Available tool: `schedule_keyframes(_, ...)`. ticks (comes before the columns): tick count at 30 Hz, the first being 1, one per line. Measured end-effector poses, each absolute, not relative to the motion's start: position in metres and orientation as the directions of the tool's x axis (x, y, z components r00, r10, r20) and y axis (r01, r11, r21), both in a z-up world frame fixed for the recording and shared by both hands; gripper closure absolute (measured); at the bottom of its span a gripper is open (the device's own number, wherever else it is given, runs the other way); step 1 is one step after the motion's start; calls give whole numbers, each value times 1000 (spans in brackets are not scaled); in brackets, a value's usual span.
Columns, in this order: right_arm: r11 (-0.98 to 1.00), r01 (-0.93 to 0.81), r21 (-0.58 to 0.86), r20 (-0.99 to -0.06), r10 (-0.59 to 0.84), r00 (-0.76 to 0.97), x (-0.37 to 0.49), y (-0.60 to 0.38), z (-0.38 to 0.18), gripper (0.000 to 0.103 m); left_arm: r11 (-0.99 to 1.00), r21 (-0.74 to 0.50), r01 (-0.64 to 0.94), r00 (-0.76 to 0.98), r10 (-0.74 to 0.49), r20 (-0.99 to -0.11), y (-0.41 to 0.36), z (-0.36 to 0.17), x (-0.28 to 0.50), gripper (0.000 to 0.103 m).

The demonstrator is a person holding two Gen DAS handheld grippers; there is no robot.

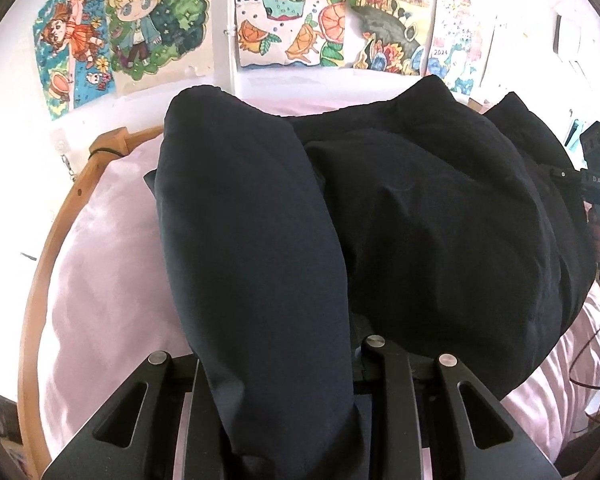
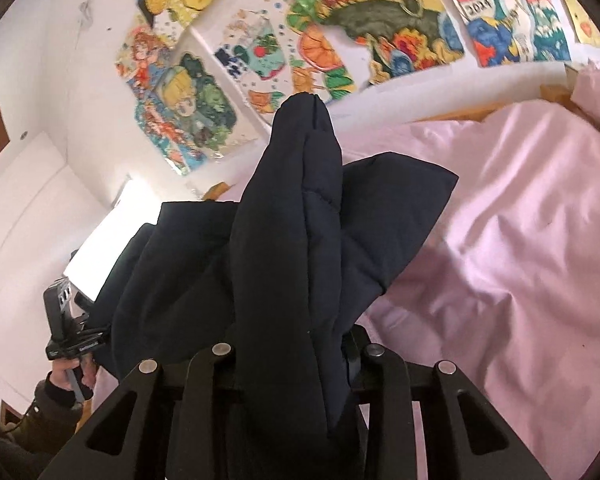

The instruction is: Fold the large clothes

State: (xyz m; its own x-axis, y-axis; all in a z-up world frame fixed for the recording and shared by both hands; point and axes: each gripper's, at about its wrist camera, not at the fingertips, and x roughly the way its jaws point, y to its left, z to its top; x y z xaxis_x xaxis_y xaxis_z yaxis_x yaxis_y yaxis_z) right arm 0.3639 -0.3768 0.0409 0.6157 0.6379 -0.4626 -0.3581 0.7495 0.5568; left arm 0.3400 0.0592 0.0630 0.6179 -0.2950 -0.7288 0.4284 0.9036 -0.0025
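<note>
A large dark navy padded garment [image 1: 420,220] hangs lifted above a bed with pink bedding [image 1: 108,264]. My left gripper [image 1: 284,392] is shut on a thick fold of the garment that runs up between its jaws. My right gripper [image 2: 296,368] is shut on another bunched fold of the same garment [image 2: 292,240], which stands up in front of the camera. The fingertips of both grippers are hidden by cloth. The right gripper's body [image 1: 598,184] shows at the right edge of the left wrist view; the left gripper's body [image 2: 66,320] shows at the left of the right wrist view.
A wooden bed frame [image 1: 48,264] curves around the pink bedding [image 2: 500,260]. The white wall behind carries several colourful drawings [image 1: 292,20]. A bright window [image 2: 100,248] lies left of the bed. The holder's hand and sleeve [image 2: 56,392] are at lower left.
</note>
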Motion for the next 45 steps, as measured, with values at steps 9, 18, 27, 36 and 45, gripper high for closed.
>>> schedule_keyframes(9,750,-351,561,-513,648,563,329,-364,45,75,904,-69,421,563,-321,-761,80,61,302,81)
schedule_keyframes(18,821,-186,540,-651,548,526,335,-366,-24,66,908,-102,406,510,-318,-799,84,27,311,70)
schedule_keyframes(27,891,-44,452,-751,406,520,319,-362,-33,17,948,-122,294,478,-257,-840,102,30,312,40)
schedule_keyframes(36,954,-45,297,-788,272,552,292,-338,-18,0,971,19,236,474,-98,-875,92,42,295,21)
schedule_keyframes(45,955,114,275,-793,159,588,264,-324,-6,0,980,72,186,499,-31,-866,66,61,265,20)
